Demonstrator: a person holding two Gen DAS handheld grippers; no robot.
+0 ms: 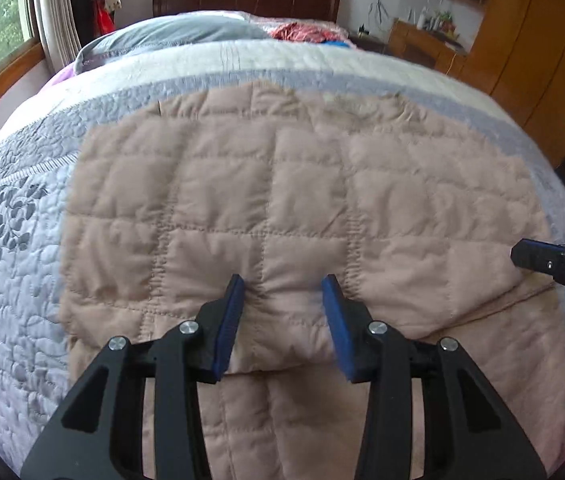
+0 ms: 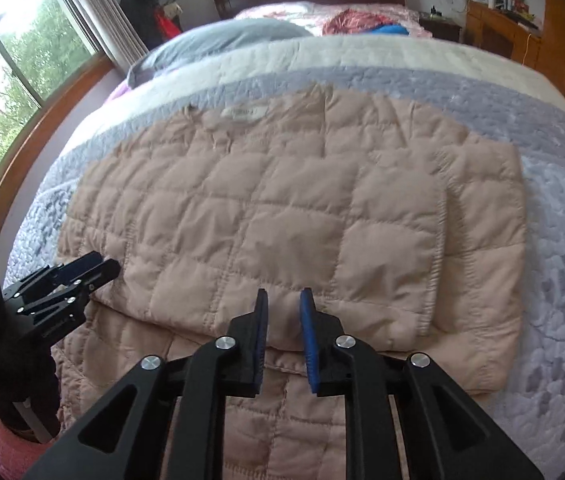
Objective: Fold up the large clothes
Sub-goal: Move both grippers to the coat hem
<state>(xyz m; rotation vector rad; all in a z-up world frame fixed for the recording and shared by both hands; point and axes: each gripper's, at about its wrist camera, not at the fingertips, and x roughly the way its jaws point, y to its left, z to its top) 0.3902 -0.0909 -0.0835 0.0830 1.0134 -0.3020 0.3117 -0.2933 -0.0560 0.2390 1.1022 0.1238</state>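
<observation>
The left gripper [image 1: 284, 290] hangs over the near fold edge of the quilted beige jacket [image 1: 282, 200], its 2 blue-padded fingers [image 1: 232, 320] spread wide with cloth bulging between them but not pinched; it holds nothing. The right gripper [image 2: 284, 306] sits just to the right along the same edge, its fingers [image 2: 308, 340] parted by a narrower gap, also empty as far as the frames show. In the right wrist view the left gripper shows at the near left, its tips resting at the jacket's left part.

The jacket lies spread on the bed's grey-and-white quilted bedspread [image 1: 14, 280], already doubled: an upper layer ends at a fold line near the grippers, with a lower layer running on toward the viewer. A label [image 2: 244, 113] shows near the far edge, and a narrower folded strip lies along the right side. A grey pillow [image 1: 186, 34] and a red bundle of cloth [image 1: 298, 32] lie far up the bed, well apart.

The step in hand looks like the pause between folds. The next move likely calls for both grippers to close on the near edge, well spaced, and carry it evenly toward the far edge so the padded layers stack without sliding.
</observation>
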